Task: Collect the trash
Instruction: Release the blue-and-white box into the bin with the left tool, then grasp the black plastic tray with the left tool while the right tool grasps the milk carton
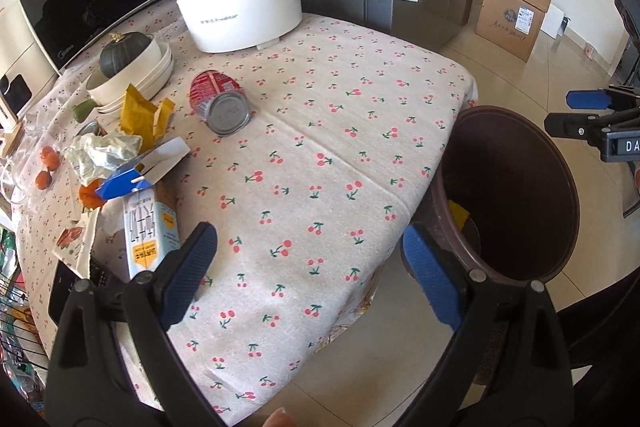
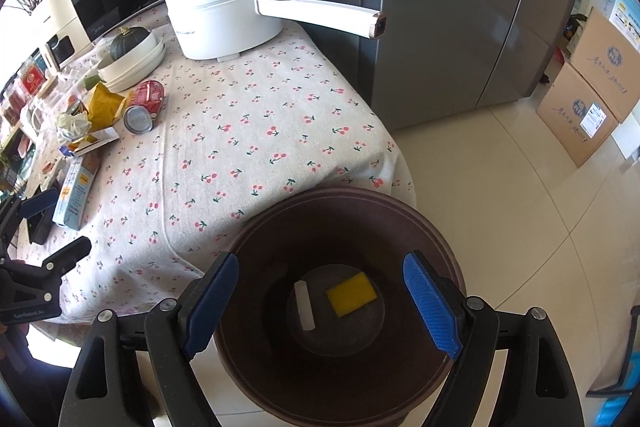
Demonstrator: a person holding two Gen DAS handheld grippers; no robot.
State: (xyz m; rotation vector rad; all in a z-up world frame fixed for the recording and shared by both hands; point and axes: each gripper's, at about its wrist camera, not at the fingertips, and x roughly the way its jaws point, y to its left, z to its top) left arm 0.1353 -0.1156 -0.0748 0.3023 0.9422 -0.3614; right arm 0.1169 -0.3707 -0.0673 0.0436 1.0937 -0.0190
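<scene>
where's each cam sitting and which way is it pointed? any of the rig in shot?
Left wrist: above the table, angled down at the can; left gripper open, right gripper at the right edge, a fingertip at the bottom.
Right wrist: over the brown bin, looking down into it; right gripper open, left gripper at the left edge.
Shared: table, bin, can, white pot.

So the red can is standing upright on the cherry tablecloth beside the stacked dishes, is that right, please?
Not quite: the red can is lying on its side, silver end facing out, as the left wrist view shows. It is on the cherry tablecloth beside the stacked dishes.
</scene>
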